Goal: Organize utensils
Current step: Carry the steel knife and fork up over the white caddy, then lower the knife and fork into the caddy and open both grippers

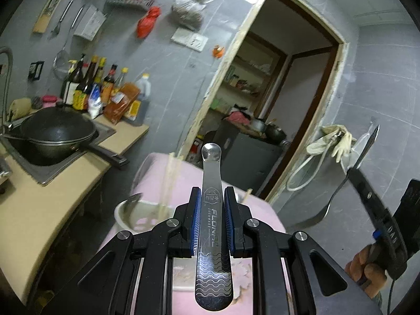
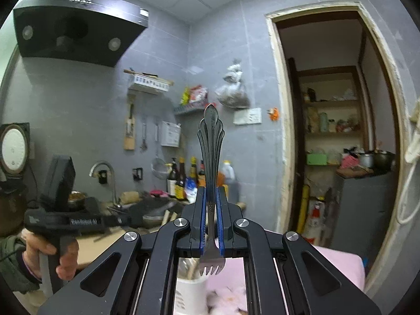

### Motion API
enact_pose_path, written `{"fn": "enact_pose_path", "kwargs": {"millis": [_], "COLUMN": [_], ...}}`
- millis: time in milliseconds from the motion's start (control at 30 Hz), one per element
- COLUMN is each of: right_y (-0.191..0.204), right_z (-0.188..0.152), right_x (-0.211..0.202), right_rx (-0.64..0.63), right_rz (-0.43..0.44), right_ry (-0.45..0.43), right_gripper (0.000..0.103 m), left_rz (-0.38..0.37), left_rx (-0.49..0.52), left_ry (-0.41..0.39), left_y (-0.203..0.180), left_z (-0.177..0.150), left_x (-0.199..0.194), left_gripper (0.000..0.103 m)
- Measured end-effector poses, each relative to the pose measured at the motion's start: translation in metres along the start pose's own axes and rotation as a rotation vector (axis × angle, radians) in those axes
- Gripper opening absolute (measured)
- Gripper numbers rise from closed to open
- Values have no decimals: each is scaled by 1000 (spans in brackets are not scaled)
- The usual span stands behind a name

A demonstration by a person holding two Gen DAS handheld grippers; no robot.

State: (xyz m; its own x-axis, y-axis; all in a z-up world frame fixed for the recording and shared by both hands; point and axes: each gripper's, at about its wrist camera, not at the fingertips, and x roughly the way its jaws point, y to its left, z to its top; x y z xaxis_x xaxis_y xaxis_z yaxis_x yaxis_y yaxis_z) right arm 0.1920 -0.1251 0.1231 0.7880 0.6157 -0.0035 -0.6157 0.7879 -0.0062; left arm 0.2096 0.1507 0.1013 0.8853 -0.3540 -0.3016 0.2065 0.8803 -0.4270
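Observation:
My left gripper (image 1: 212,194) is shut on a flat steel utensil (image 1: 212,162) with engraved lettering. Its rounded end points away and its wave-patterned end lies toward the camera. My right gripper (image 2: 211,210) is shut on a dark ornate fork (image 2: 211,147), handle pointing away, tines toward the camera. In the left wrist view the right gripper (image 1: 353,173) and the fork (image 1: 328,204) hang at the right, held by a hand. The left gripper (image 2: 115,220) shows at the left of the right wrist view. A white utensil holder (image 1: 128,215) with chopsticks (image 1: 168,181) stands on the pink table (image 1: 194,176) below both grippers.
A black wok (image 1: 57,134) sits on the stove of the beige counter (image 1: 39,210) at left, with sauce bottles (image 1: 89,86) behind it. A range hood (image 2: 78,26) hangs above. An open doorway (image 1: 288,92) leads to shelves. Pale gloves (image 1: 333,136) hang on the right wall.

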Motion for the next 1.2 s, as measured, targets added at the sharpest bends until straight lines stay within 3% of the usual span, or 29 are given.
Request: {"fn": "enact_pose_path", "kwargs": {"millis": [267,467,700,1033,1200], "right_y": [13,11,8,7,5], "right_z": [-7,-22,-36,-47,-53], "right_x": [39,58,74,84,90], "right_rx": [24,35,63,86,107], "right_rz": [65,67,77,74,73], "right_ry": [8,67,129,179,201], "right_gripper": [5,5,5,5,6], "left_rz": [45,57,87,140,141], "left_rx": [-32,-33,-58,-64,-54], "left_ry": [-5,51,184,303,309], "left_y": [20,24,29,20,14], "left_z": [-4,-9,-21,-27,-25], "left_x": [-12,-14,-16,-22,-19], "left_gripper": [14,14,14,14,14]}}
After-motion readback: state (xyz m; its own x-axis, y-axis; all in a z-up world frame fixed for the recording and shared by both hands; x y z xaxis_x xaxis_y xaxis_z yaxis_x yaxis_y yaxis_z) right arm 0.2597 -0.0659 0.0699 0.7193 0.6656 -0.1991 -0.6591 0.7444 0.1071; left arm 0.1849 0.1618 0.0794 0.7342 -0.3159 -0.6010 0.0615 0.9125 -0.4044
